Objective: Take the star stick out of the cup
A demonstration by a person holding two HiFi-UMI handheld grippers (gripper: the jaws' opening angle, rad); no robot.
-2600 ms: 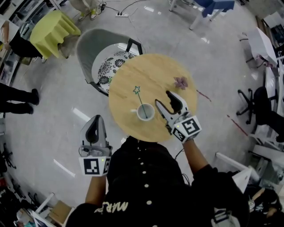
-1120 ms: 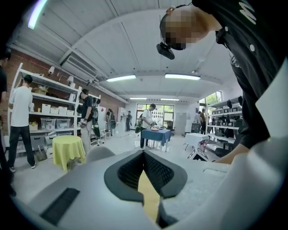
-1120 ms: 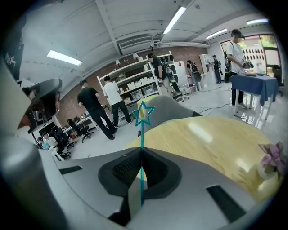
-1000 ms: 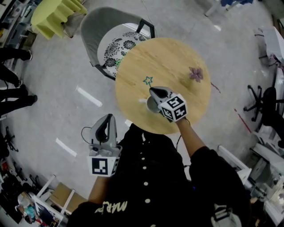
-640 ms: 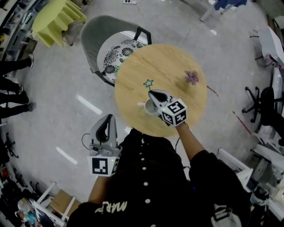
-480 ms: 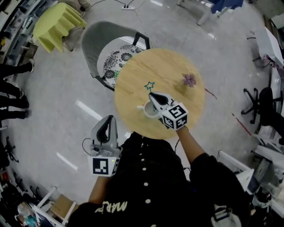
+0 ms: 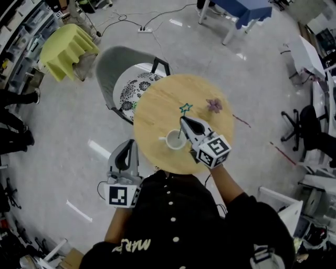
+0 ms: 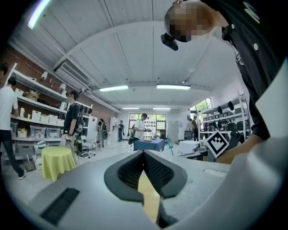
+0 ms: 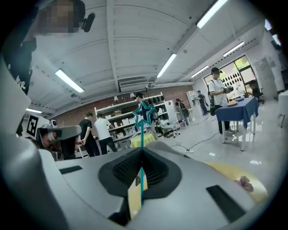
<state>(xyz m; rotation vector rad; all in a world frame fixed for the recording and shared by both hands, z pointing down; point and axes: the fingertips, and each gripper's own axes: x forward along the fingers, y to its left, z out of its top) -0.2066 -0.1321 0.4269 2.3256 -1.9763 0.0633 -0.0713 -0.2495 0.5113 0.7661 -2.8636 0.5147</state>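
Observation:
The star stick, a thin teal stem with an outline star (image 7: 185, 108) on top, is pinched in my right gripper (image 7: 182, 121), which is shut on the stem just below the star. In the right gripper view the star (image 9: 143, 112) stands above the closed jaws and the stem (image 9: 141, 173) runs down between them. The white cup (image 7: 173, 140) stands on the round wooden table (image 7: 157, 107), left of and below the gripper. The stem's lower end shows over the cup's mouth; whether it is clear of the rim I cannot tell. My left gripper (image 7: 127, 143) is shut on nothing, off the table's near-left edge.
A purple flower (image 7: 213, 105) lies on the table right of the star. A grey chair with a patterned cushion (image 7: 128, 79) stands against the table's far-left side. A yellow-green covered table (image 7: 65, 44), a blue table (image 7: 247, 10) and an office chair (image 7: 299, 126) stand further off.
My right gripper has lifted with the star stick in it, and the star now sits higher and further right over the table. The left gripper has risen slightly.

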